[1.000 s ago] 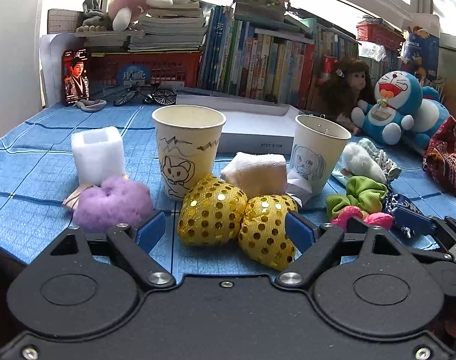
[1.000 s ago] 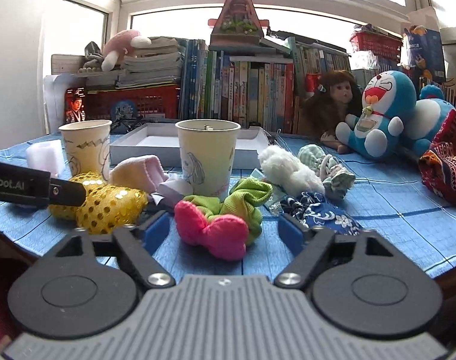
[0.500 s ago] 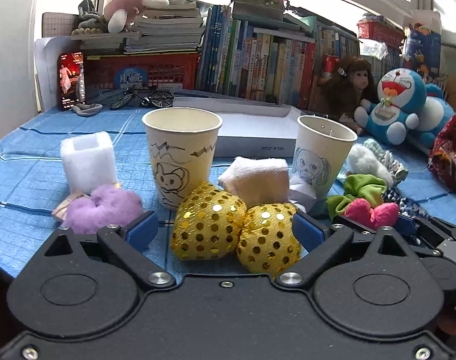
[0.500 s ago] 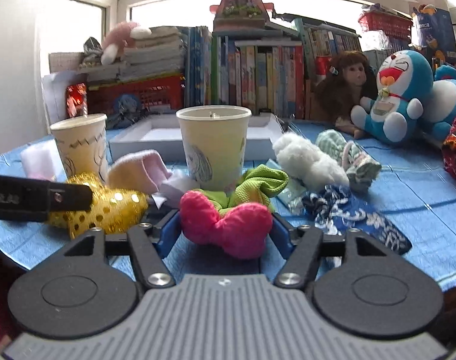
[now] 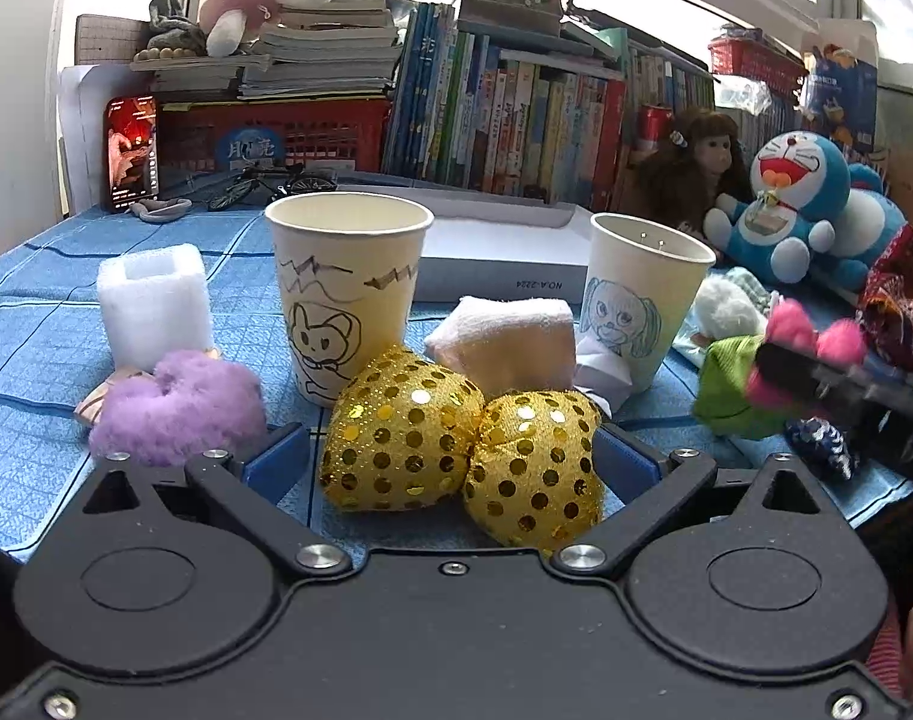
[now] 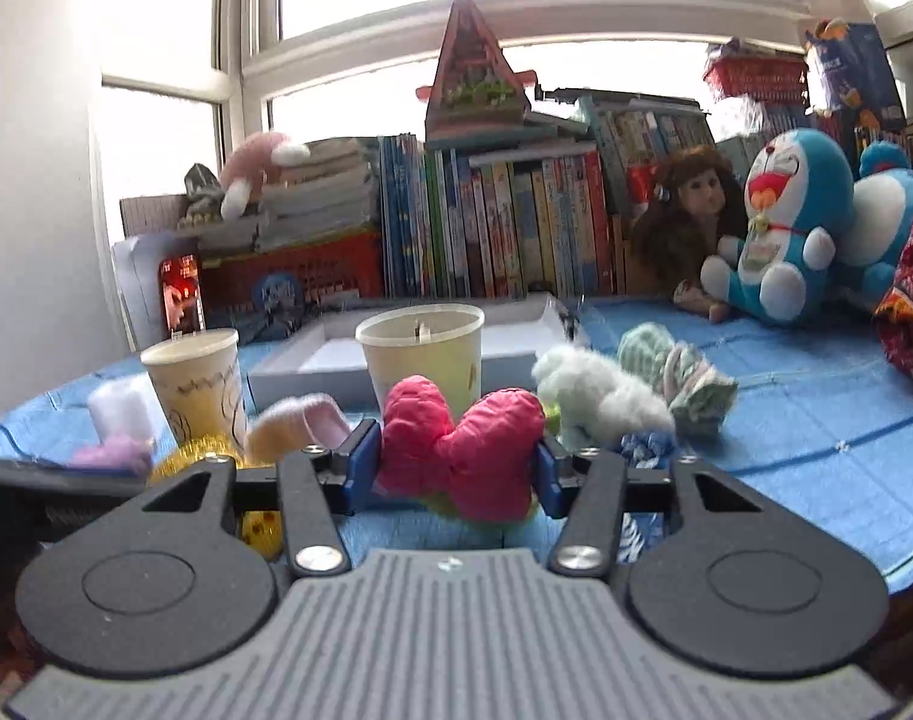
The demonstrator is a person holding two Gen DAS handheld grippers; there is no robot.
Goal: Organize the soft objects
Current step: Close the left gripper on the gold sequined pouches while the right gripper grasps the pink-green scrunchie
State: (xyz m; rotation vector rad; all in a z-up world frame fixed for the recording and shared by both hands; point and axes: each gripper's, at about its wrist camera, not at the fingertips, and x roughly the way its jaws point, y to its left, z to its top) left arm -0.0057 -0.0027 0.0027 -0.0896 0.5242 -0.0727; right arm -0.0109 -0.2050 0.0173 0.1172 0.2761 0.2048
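A gold sequin bow [image 5: 456,450] lies on the blue cloth between the fingers of my left gripper [image 5: 450,468]. Its jaws are opening and the blue pads stand just clear of the bow. My right gripper [image 6: 453,468] is closing on a pink padded bow [image 6: 456,450], with both pads pressed against its sides. The bow is raised off the cloth in front of the right paper cup [image 6: 423,354]. In the left wrist view the pink bow [image 5: 810,330] hangs at the right, with a green scrunchie [image 5: 726,384] under it.
Two drawn-on paper cups [image 5: 345,288] [image 5: 642,294] stand behind the gold bow, a folded cream cloth [image 5: 510,342] between them. A purple scrunchie [image 5: 174,402] and white foam block [image 5: 150,300] sit left. A white box [image 5: 498,258], books and plush toys [image 6: 786,228] fill the back.
My right gripper closed on the pink bow and lifted it off the cloth. My left gripper's jaws widened around the gold bow and came slightly lower and closer.
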